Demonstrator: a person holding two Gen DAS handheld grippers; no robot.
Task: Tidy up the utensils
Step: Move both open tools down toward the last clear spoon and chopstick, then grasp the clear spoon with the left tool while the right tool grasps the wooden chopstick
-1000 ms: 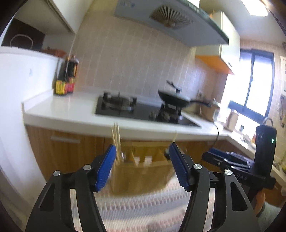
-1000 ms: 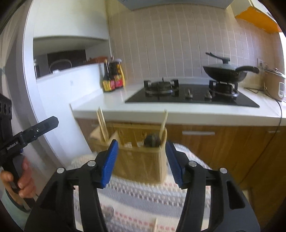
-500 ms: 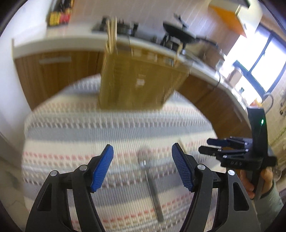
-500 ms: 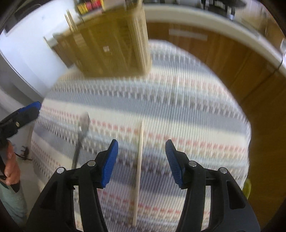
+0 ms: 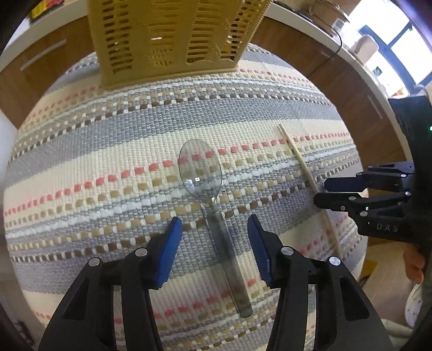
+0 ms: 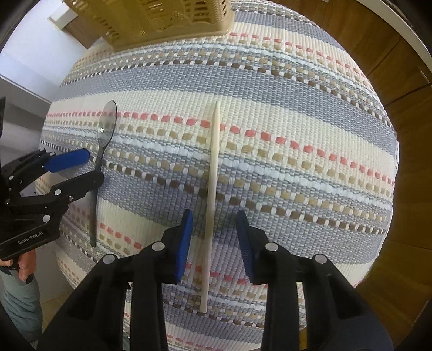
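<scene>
A clear plastic spoon (image 5: 213,213) lies on the striped woven cloth (image 5: 108,151), bowl toward the basket. My left gripper (image 5: 214,229) is open, one blue pad on each side of the spoon's handle. A pale wooden chopstick (image 6: 212,189) lies on the cloth to the right. My right gripper (image 6: 214,224) is open, with the chopstick between its pads. The spoon (image 6: 104,151) and the left gripper (image 6: 67,167) also show in the right wrist view. The chopstick (image 5: 302,164) and the right gripper (image 5: 328,193) show in the left wrist view. A tan slotted utensil basket (image 5: 172,35) stands at the cloth's far edge.
Wooden cabinet fronts (image 5: 324,62) under a white counter edge run behind and to the right of the table. The basket (image 6: 162,21) stands at the far side in the right wrist view. A white wall (image 6: 24,54) is at the left.
Both grippers have tilted from facing the kitchen counter to facing the table and dropped low, the left over the spoon and the right over the chopstick. Both stay open.
</scene>
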